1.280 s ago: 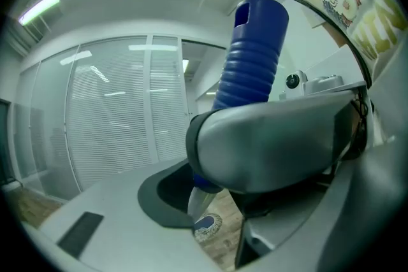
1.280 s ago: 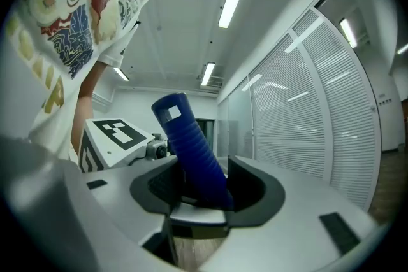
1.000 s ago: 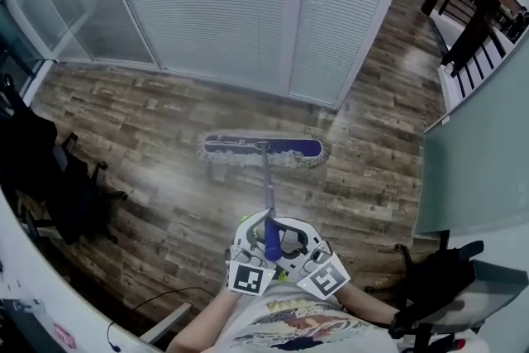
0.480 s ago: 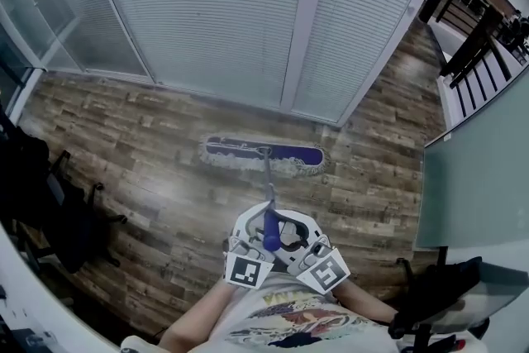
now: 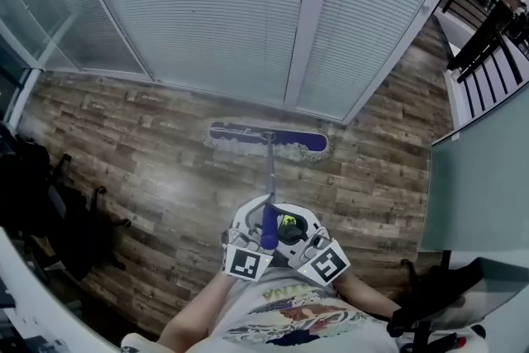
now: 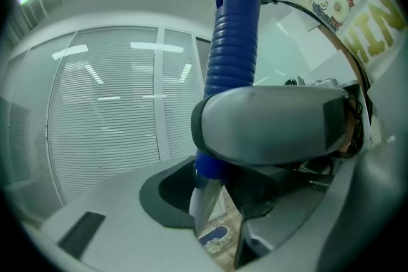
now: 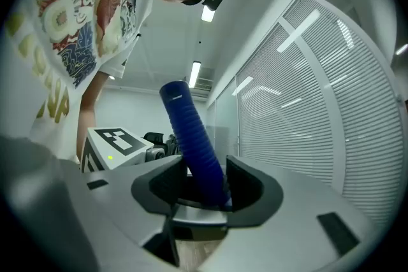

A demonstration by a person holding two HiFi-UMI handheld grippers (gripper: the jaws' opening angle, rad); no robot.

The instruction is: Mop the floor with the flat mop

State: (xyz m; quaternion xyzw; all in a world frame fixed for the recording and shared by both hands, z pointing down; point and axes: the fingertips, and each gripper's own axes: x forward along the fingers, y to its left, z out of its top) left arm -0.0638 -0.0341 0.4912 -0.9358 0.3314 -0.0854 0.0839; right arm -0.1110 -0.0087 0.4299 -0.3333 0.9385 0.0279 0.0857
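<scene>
A: Where's the mop head [image 5: 266, 140] from where they stand?

B: Straight out in front, flat on the wood floor [image 5: 140, 169], away from the person [image 5: 281, 322]. Its long side runs crosswise, about parallel to the wall of blinds [image 5: 207, 4], and it lies near the foot of that wall.

A: And the handle [image 5: 269, 174]?

B: It rises from the middle of the mop head back to the two grippers held close in front of the person. The left gripper [image 6: 213, 197] and the right gripper [image 7: 205, 191] both clamp the ribbed blue grip [image 6: 233, 41] from opposite sides. Their jaws stand fairly wide, since the grip is thick. Both have just been tightening onto it.

A: Which one is nearer the floor end?

B: The left, I'd say. The right seems to sit just above it on the grip, but it's close.

A: So what next?

B: There's little floor ahead before the blinds. I'd guess the stroke has to come back toward the person or swing sideways.

A: Anything in the way?

B: A black office chair [image 5: 58, 194] stands off to the left, well apart from the mop head. Another dark chair [image 5: 438, 293] sits at the person's right, behind the grippers. A grey-green panel [image 5: 479, 169] closes the right side.
</scene>
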